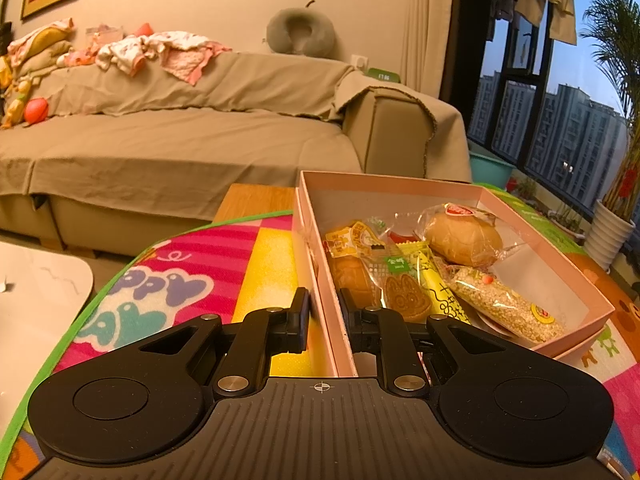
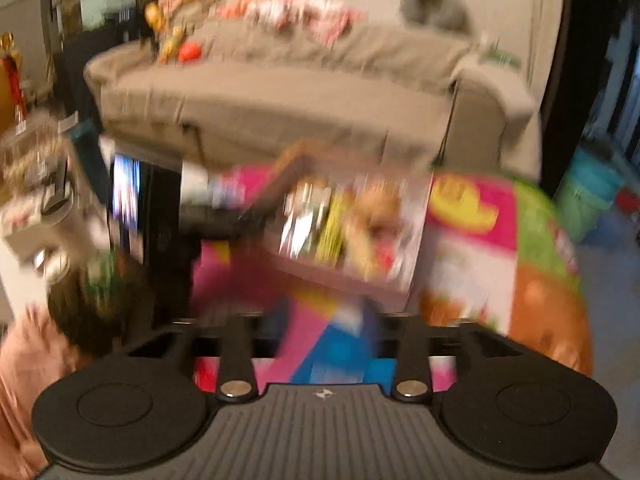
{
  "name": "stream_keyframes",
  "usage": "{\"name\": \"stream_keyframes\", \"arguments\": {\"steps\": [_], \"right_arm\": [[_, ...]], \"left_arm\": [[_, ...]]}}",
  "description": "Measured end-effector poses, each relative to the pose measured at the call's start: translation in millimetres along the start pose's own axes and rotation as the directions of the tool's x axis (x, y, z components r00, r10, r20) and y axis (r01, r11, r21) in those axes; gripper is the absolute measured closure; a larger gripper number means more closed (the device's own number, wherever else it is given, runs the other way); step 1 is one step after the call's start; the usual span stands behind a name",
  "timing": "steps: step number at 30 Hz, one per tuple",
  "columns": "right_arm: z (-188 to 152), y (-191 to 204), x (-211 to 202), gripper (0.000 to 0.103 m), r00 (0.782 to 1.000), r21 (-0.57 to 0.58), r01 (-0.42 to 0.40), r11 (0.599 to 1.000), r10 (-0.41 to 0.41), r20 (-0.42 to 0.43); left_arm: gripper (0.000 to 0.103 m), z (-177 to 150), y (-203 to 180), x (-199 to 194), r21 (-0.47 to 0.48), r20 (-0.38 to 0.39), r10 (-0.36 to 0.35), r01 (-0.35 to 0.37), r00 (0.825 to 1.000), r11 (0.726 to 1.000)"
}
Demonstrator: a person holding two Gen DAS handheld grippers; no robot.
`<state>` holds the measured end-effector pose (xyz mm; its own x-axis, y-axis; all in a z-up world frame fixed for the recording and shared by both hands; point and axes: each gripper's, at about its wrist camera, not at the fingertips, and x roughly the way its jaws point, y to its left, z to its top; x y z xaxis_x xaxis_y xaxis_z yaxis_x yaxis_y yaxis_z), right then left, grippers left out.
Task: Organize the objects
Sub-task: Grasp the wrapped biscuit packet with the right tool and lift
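Observation:
A pink box [image 1: 576, 276] sits on a colourful play mat [image 1: 208, 276]. It holds several wrapped snacks: a bun [image 1: 462, 236], a sesame bar [image 1: 508, 304], a yellow packet [image 1: 436, 284] and a rabbit cookie [image 1: 406, 296]. My left gripper [image 1: 325, 308] is shut on the box's near left wall, one finger outside and one inside. The right wrist view is heavily blurred. It shows the box [image 2: 356, 276] with snacks ahead and my left gripper [image 2: 224, 216] at its left side. My right gripper's arms are spread wide, its fingertips not visible.
A beige covered sofa [image 1: 192, 140] with clothes and a grey neck pillow [image 1: 301, 33] stands behind the mat. A white table corner [image 1: 44, 284] is at the left. A window, teal basin [image 1: 490, 168] and potted palm [image 1: 612, 236] are to the right.

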<state>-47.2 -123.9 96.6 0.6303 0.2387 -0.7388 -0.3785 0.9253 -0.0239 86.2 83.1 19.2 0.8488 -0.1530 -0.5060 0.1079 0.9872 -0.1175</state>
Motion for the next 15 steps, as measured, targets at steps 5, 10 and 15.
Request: {"name": "stream_keyframes", "arguments": {"steps": [5,10,15], "right_arm": [[-42.0,-1.4,46.5,0.052,0.987,0.046,0.018,0.999,-0.01,-0.162],[-57.2,-7.5,71.9,0.055,0.97,0.096,0.01,0.995,0.014,-0.245],[-56.5,5.5,56.6,0.068,0.975,0.04,-0.014,0.999,0.022,-0.222]], "left_arm": [[0.085,-0.2,-0.2,0.3,0.0,0.0,-0.001,0.001,1.0,1.0],[0.085,-0.2,-0.2,0.2,0.0,0.0,-0.001,0.001,1.0,1.0],[0.085,-0.1,-0.2,0.2,0.0,0.0,-0.001,0.001,1.0,1.0]]}}
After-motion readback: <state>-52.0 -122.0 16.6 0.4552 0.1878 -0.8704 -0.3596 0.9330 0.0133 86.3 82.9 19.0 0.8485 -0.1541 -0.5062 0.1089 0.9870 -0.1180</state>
